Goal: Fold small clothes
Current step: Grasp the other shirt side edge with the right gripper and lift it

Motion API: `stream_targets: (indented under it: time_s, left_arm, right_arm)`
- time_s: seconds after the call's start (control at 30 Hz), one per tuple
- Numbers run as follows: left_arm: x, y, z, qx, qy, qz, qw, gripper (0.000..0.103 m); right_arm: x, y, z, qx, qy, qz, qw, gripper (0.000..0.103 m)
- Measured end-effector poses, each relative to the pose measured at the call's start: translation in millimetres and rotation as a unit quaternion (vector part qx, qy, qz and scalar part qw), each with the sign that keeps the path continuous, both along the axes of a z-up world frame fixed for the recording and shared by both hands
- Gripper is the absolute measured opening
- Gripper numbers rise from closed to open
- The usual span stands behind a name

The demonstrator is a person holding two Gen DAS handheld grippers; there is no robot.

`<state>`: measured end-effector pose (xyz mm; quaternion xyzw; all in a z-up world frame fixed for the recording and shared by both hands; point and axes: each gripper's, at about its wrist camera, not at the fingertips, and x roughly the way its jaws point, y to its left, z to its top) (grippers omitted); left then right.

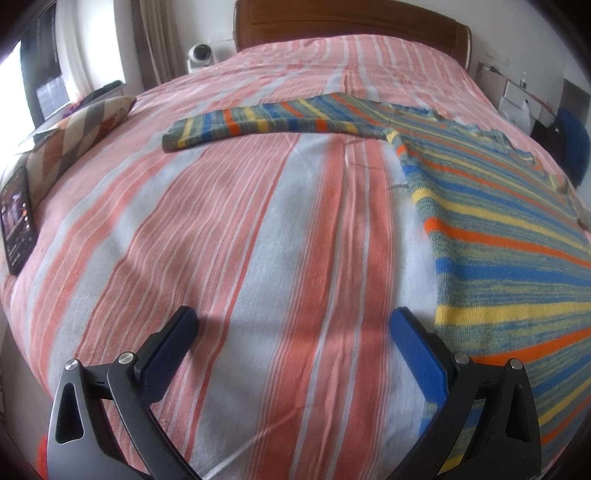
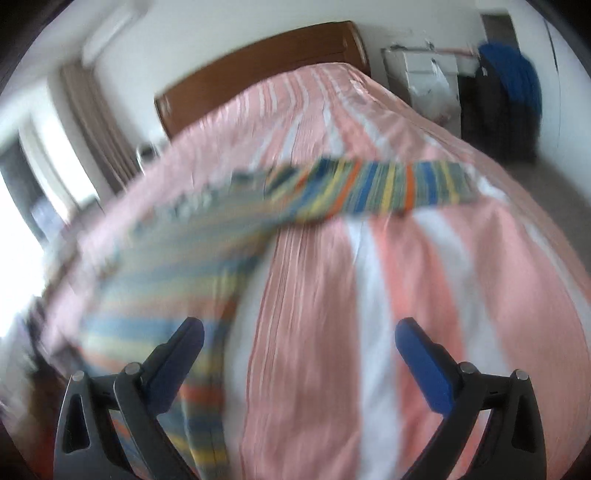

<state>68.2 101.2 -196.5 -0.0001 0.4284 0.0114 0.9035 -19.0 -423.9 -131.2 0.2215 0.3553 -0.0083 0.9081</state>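
A striped knit sweater (image 1: 498,236) in blue, yellow, orange and grey-green lies flat on the bed, its body at the right of the left wrist view and one sleeve (image 1: 258,123) stretched out to the left. My left gripper (image 1: 293,325) is open and empty over bare bedspread, just left of the sweater's hem. In the blurred right wrist view the sweater body (image 2: 177,258) lies at the left and its other sleeve (image 2: 388,188) reaches right. My right gripper (image 2: 299,332) is open and empty, its left finger over the sweater's edge.
The bed has a pink and white striped cover (image 1: 221,240) and a wooden headboard (image 1: 351,26). A patterned cushion (image 1: 85,129) and a phone (image 1: 16,218) lie at the left edge. Boxes and a blue cloth (image 2: 513,81) stand beside the bed on the right.
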Motion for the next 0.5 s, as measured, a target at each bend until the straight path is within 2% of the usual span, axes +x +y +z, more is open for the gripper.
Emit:
stream_targets:
  time_s: [0.03,0.1,0.13,0.23,0.3,0.33,0.4,0.5]
  left_arm:
    - [0,0,0,0.0,-0.001,0.001,1.0,0.103]
    - [-1,0,0,0.0,-0.003,0.002,1.0,0.103]
    - [-1,0,0,0.001,-0.003,0.003,1.0,0.103]
    - [-2,-1,-1,0.002,-0.006,0.003,1.0,0.103]
    - [-2,-1,-1,0.002,-0.006,0.004,1.0,0.103]
    - [-1,-1,-1,0.002,-0.007,0.005,1.0,0.103]
    - [-1,-2,-1,0.003,-0.008,0.006,0.9999,0.103]
    - [-1,-3,-2,0.006,-0.011,0.007,0.9999,0.103]
  right_arm:
    - [16,-29,6,0.038,-0.009,-0.011,0.999,0.102]
    - [34,-65,8,0.08,-0.014,-0.038,0.996,0.099]
    - [42,-87,5,0.104,-0.011,-0.063,0.993,0.095]
    - [61,-152,-19,0.186,0.011,-0.144,0.972,0.082]
    - [66,-180,-41,0.227,0.029,-0.18,0.957,0.08]
    - [69,-188,-51,0.242,0.04,-0.189,0.951,0.078]
    - [72,-195,-62,0.251,0.043,-0.194,0.947,0.072]
    - [88,-198,-70,0.242,0.053,-0.175,0.953,0.065]
